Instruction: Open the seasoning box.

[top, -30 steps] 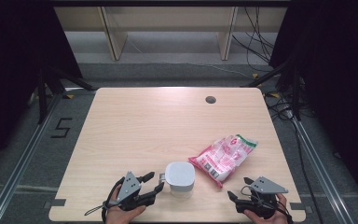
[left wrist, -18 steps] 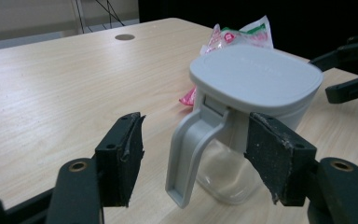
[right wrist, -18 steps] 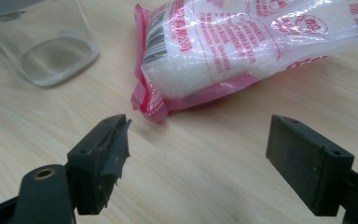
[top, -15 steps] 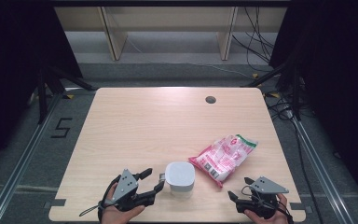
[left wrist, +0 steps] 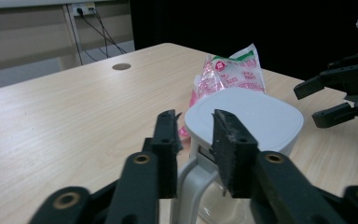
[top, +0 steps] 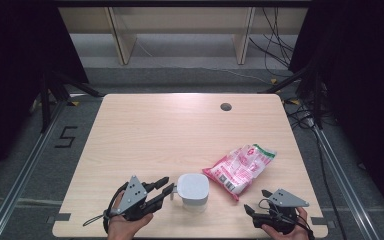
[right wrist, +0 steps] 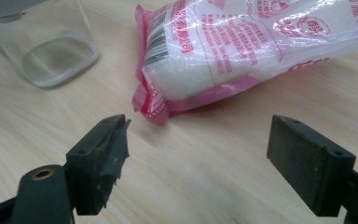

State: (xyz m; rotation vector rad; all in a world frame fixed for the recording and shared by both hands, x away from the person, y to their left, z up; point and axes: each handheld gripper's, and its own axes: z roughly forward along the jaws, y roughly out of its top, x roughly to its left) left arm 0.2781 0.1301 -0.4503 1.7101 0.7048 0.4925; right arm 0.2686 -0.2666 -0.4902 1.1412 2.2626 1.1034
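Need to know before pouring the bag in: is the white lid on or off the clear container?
On. The white lid sits flat atop the clear container, covering its whole mouth.

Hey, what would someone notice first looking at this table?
The pink and white bag lies near the table's right front. Just left of it stands a clear container with a white lid, and the left hand-held gripper has its jaws at the container's handle.

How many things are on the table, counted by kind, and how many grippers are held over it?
Clear jug with white lid: 1
Pink and white bag: 1
Grippers, left gripper and right gripper: 2
Total: 4
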